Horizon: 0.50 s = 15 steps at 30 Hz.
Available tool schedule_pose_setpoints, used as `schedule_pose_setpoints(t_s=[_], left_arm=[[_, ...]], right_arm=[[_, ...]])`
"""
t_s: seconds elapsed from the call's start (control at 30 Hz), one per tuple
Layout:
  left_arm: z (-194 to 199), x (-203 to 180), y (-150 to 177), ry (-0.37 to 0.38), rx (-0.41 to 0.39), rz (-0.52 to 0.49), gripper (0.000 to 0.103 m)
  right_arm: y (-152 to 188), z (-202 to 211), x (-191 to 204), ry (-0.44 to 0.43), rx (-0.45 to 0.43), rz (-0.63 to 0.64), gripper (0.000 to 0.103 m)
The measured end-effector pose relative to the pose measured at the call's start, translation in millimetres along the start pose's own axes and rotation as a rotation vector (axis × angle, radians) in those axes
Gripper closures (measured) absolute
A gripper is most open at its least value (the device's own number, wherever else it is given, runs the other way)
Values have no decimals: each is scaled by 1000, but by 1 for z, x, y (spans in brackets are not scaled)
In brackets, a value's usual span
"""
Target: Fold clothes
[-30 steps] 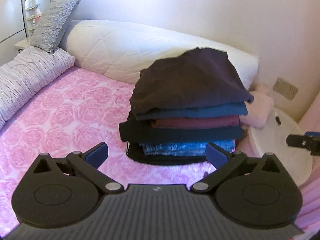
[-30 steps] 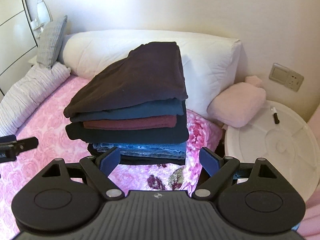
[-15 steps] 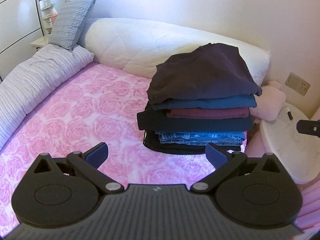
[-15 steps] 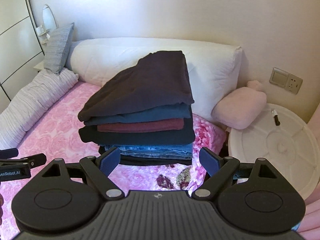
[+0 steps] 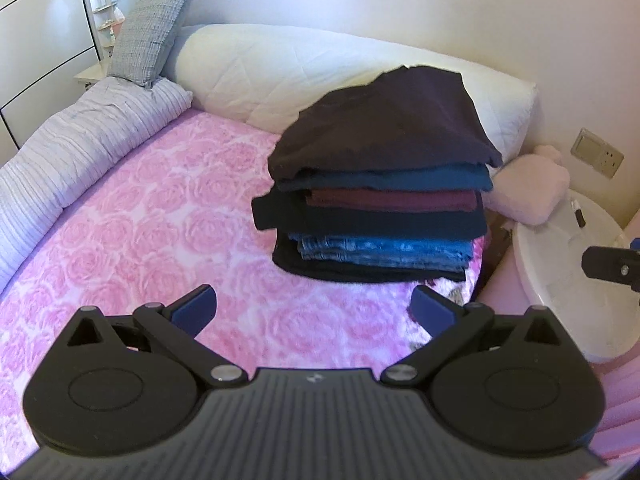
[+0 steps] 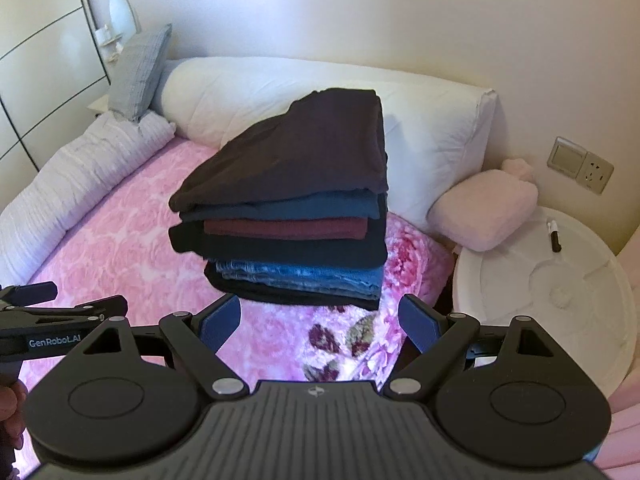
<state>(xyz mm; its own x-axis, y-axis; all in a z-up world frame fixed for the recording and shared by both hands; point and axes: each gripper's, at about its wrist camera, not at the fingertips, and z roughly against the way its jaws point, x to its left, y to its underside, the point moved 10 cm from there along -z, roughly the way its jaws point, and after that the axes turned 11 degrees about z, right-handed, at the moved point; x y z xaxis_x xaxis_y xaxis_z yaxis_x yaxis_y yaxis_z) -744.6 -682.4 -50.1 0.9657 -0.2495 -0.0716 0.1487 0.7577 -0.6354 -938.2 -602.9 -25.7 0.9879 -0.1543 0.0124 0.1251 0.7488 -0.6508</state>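
Resting on the pink rose-patterned bed cover (image 5: 152, 208) is a neat stack of folded clothes (image 5: 380, 196), set toward the head of the bed, just in front of the long white bolster (image 5: 280, 68) that runs along the wall. From the top down the stack shows a dark brown-black garment (image 6: 304, 152), a teal one, a maroon one, a black one, folded blue denim (image 6: 304, 276) and another black piece against the cover. The left gripper (image 5: 316, 308) hovers over the bed short of the stack, its blue-padded fingers (image 5: 196, 306) spread wide and holding nothing. The right gripper (image 6: 320, 318) is likewise short of the stack, a little to the right of the other, its fingers (image 6: 418, 320) wide apart and empty too; none of the four pads touches the clothes. In the right wrist view the left gripper's black body reaches in from the left edge, well clear of the stack. A striped grey duvet roll (image 5: 68, 148) lies along the bed's left side with a grey checked cushion (image 5: 152, 36) propped at its far end. To the right of the stack, a fluffy pink pillow (image 6: 484, 208) leans by the bolster's end, and beside it stands a round white table (image 6: 560, 300) with a black marker (image 6: 555, 236) lying on it. A wall socket (image 6: 580, 170) sits above.
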Motion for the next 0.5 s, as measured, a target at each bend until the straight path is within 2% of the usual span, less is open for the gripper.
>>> schedule_pose_setpoints(t_s=[0.23, 0.5], left_arm=[[18, -18, 26, -24, 17, -9, 1], [35, -18, 52, -35, 36, 43, 1]], right_arm=[[23, 12, -15, -29, 18, -16, 15], [48, 16, -17, -59, 49, -2, 15]])
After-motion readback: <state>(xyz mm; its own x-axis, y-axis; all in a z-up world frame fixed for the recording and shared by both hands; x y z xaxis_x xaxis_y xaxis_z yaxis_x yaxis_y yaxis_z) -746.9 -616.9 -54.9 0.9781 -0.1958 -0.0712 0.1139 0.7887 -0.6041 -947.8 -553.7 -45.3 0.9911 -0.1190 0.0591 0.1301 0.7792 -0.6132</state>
